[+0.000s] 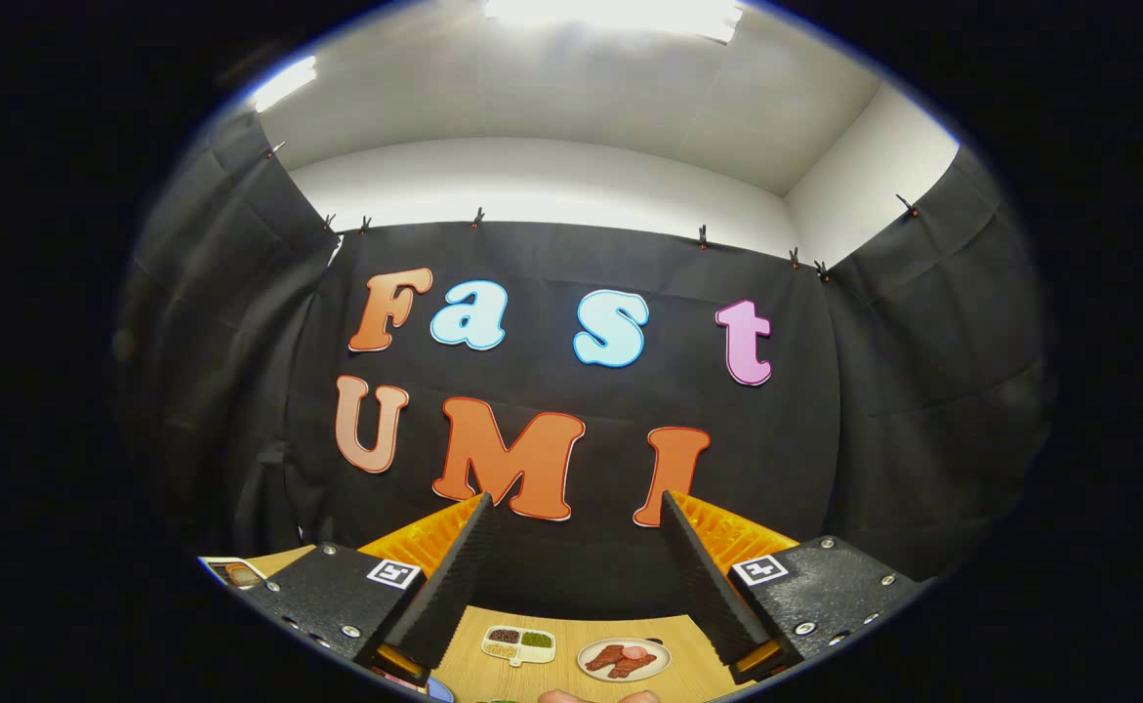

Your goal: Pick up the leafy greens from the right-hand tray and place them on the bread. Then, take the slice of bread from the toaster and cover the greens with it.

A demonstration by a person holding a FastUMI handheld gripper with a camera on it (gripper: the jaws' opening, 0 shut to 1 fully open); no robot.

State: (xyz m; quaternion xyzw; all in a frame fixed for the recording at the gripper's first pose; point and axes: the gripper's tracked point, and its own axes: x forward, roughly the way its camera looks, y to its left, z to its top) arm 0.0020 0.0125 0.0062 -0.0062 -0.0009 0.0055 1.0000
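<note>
A black cloth wall rises behind a wooden surface [571,625], with white wall and a ceiling light above. My tongs [574,513] stand open and hold nothing; their tips point up at the cloth, well above the surface. Between the fingers, low down, lie a small divided dish [518,642] with dark and green fillings and, just to its right, a plate [624,659] carrying reddish pieces that look like meat. A pale rounded edge [598,696], perhaps bread, and a trace of green [501,700] show nearest to me, too cropped to identify. A printed card [231,572] lies beyond the left finger.

I cannot tell where the leafy greens, their right-hand tray or the toaster are. Judging from the task, the greens should lie below and to the right of the tongs, so the coming move turns on tilting the fingers downward and toward that side before any grasp. The long axis of the greens cannot be judged from here. No step of the task appears done yet.
</note>
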